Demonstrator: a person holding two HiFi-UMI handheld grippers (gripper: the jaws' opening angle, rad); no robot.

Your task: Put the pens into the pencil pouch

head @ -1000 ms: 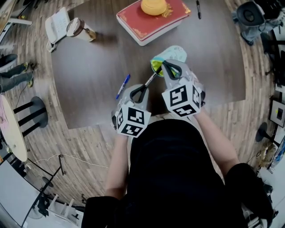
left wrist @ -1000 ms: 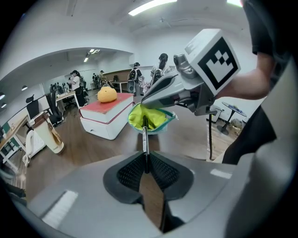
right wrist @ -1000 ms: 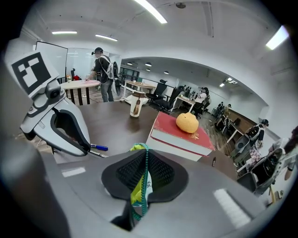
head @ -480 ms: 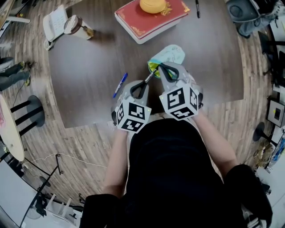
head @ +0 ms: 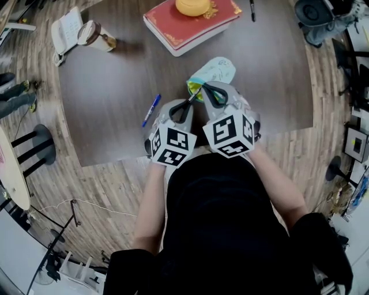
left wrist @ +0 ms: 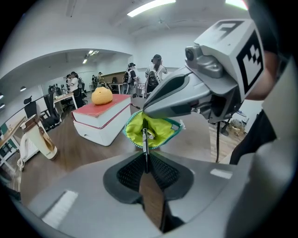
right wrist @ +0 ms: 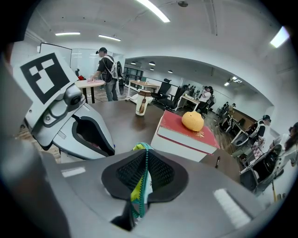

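Place: you're in an open-plan office, and a busy one.
Overhead: long strip lights (right wrist: 153, 10) run across a white ceiling above you.
Beyond your table: desks (left wrist: 63, 97) line the room with people at them, and black office chairs (right wrist: 164, 89) are pulled up alongside.
Foot traffic: people with backpacks (left wrist: 153, 74) stand in a group at the far end, and another person (right wrist: 104, 69) stands at a round table (right wrist: 91, 83).
Under you: a dark table (head: 115, 98) sits on a wood-plank floor (head: 115, 184).
Office kit: there's a white desk phone (head: 63, 31) near the table's far left corner and a wheeled chair (head: 311, 14) off its far right.
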